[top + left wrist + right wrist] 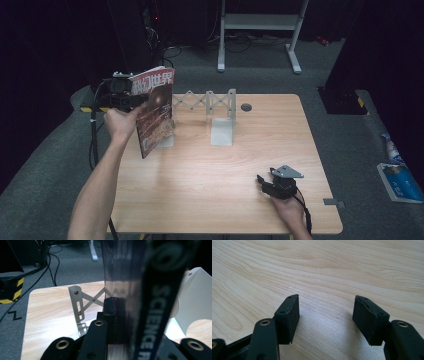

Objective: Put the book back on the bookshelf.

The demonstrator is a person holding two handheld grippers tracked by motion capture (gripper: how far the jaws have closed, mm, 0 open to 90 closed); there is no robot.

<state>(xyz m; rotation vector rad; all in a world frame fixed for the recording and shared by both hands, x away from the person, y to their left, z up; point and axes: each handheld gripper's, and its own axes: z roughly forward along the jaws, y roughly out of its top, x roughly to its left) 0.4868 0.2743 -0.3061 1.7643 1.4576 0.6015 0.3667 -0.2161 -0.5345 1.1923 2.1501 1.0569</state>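
Magazine [156, 111]: red and dark glossy cover, white characters across the top, "SCIENCE" printed on its spine. Held upright, slightly tilted, clear of the tabletop at the left rear, just in front of the grey folding rack's left end.

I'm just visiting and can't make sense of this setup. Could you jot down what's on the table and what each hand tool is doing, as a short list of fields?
Work in hand: a magazine held upright above the table's left rear part
Left gripper: shut on the magazine
Right gripper: jaws open, nothing between them, low over bare wood near the front right
Rack: grey metal book rack with scissor-like links, standing at the table's rear, just right of the magazine
Magazine cover: red and dark, large lettering on top
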